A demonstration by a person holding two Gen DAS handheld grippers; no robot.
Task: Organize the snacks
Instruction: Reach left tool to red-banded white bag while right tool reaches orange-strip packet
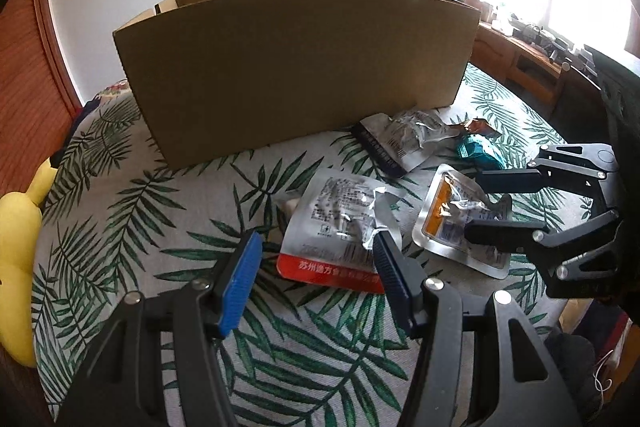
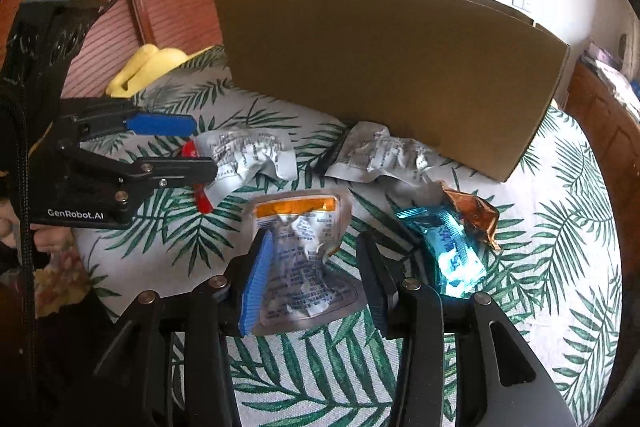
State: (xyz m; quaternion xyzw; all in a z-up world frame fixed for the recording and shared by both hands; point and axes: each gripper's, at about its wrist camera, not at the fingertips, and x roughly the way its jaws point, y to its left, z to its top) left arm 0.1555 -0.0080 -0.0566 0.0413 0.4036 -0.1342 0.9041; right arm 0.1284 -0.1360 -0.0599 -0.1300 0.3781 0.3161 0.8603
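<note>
Right wrist view: my right tool (image 2: 316,275), spread, straddles the orange pouch (image 2: 304,251) on the tabletop (image 2: 560,227); left tool (image 1: 316,263), spread, nears the red pouch (image 1: 340,227). Crinkled foil may slip; box (image 2: 384,67) awaits.

Left gripper (image 1: 318,259) tilting steeply downward, jaws standing apart, gripping nothing. Right gripper (image 2: 316,281) angling down just beside it, jaws likewise spread, pads (image 2: 258,283) pressing on nothing.
</note>
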